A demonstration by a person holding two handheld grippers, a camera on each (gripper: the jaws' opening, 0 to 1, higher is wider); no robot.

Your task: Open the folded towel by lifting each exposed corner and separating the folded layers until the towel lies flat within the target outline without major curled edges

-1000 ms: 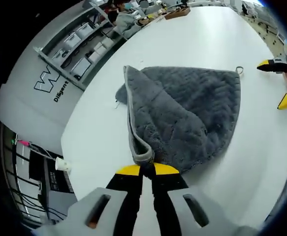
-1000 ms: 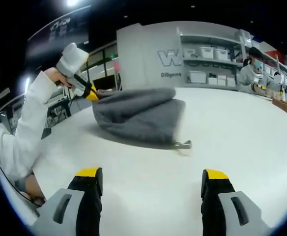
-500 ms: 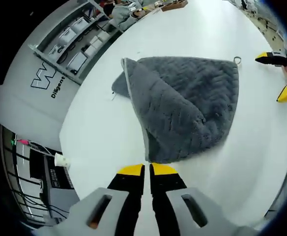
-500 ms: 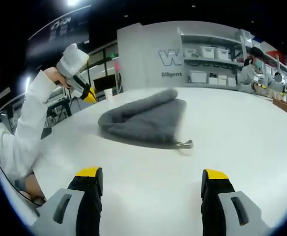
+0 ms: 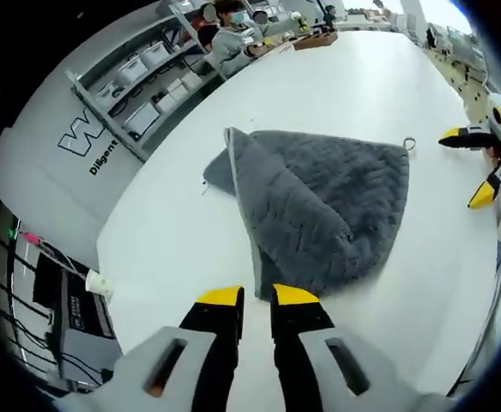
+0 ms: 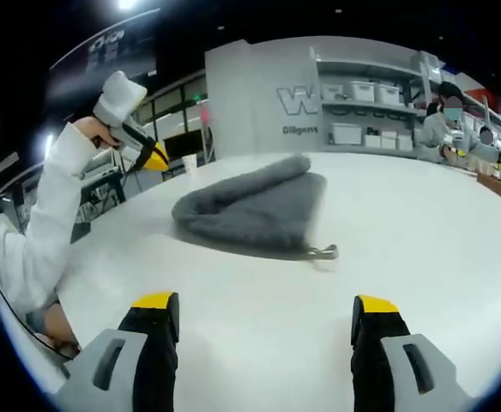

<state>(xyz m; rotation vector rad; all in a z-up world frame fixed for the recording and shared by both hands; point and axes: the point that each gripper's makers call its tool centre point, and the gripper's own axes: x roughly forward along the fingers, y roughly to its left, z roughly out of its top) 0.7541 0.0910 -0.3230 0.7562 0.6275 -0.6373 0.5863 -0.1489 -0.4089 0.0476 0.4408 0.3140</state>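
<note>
A grey plush towel (image 5: 328,202) lies folded on the white table (image 5: 182,232), one layer turned over along a pale hemmed edge, with its hanging loop (image 5: 407,143) at the far corner. My left gripper (image 5: 257,299) hovers above the towel's near corner, jaws a little apart and holding nothing. In the right gripper view the towel (image 6: 250,210) is a low heap with the loop (image 6: 323,251) toward me. My right gripper (image 6: 266,313) stands wide open over bare table, short of the loop. It also shows at the right of the left gripper view as the right gripper (image 5: 467,165).
The left gripper (image 6: 152,159) is held up beyond the towel by a person's white sleeve (image 6: 45,232). A paper cup (image 5: 93,281) stands at the table's edge. Shelves with boxes (image 6: 362,112) and seated people line the wall behind.
The left gripper let go of the lifted towel corner; the raised fold dropped back onto the towel. That gripper then rose, its jaws parting slightly. The right gripper stayed still.
</note>
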